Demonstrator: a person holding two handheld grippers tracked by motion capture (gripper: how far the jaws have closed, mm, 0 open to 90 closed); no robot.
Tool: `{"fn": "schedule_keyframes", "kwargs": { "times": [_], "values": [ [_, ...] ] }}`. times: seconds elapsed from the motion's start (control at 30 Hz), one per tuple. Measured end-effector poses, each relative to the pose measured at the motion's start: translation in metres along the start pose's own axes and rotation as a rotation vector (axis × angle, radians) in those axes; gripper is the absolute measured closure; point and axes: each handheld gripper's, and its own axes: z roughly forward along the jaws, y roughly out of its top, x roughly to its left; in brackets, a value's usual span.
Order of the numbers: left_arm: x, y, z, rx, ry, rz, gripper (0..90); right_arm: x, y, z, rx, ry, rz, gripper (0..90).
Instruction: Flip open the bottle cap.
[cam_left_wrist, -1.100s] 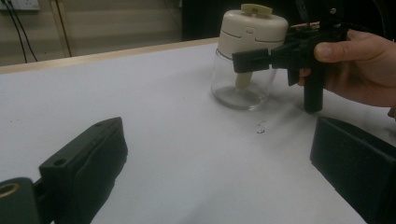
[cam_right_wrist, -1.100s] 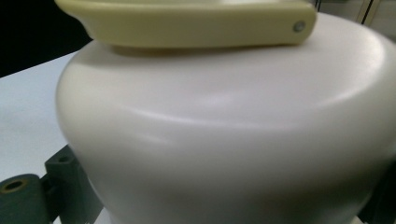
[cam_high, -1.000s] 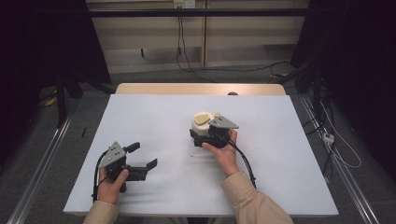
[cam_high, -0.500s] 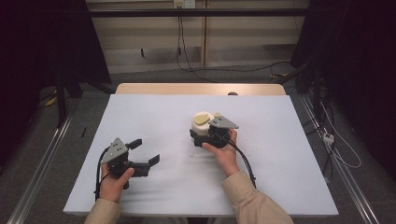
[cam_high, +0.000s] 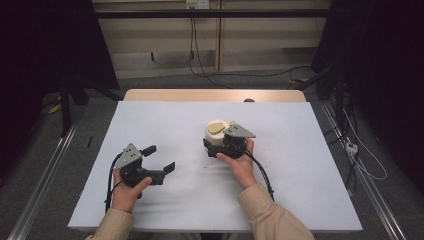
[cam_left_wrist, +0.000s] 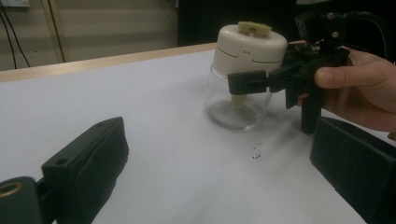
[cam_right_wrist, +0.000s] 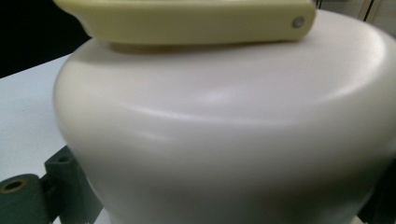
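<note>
Black left tongs (cam_high: 161, 158) nudged forward, jar (cam_high: 216, 134) unmoved

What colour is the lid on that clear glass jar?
Cream, with a yellowish tab on top; the left gripper view shows it best.

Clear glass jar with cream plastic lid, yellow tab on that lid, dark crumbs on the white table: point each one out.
Clear glass jar with cream plastic lid (cam_left_wrist: 233, 109): left gripper view, glass base.
Yellow tab (cam_high: 216, 128): high view, its top face.
Dark crumbs (cam_left_wrist: 255, 152): left gripper view, cluster's middle.
</note>
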Motion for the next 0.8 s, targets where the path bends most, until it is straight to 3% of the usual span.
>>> {"fn": "schedule_keyframes", "kwargs": {
  "times": [0.27,0.8],
  "values": [
    [0.000,0.006,0.009,0.025,0.002,-0.003,5.2,0.000,0.000,0.000,0.003,0.000,0.000,5.8],
    [-0.005,0.019,0.034,0.067,-0.041,-0.015,16.7,-0.001,0.000,0.000,0.003,0.002,0.002,5.8]
  ]
}}
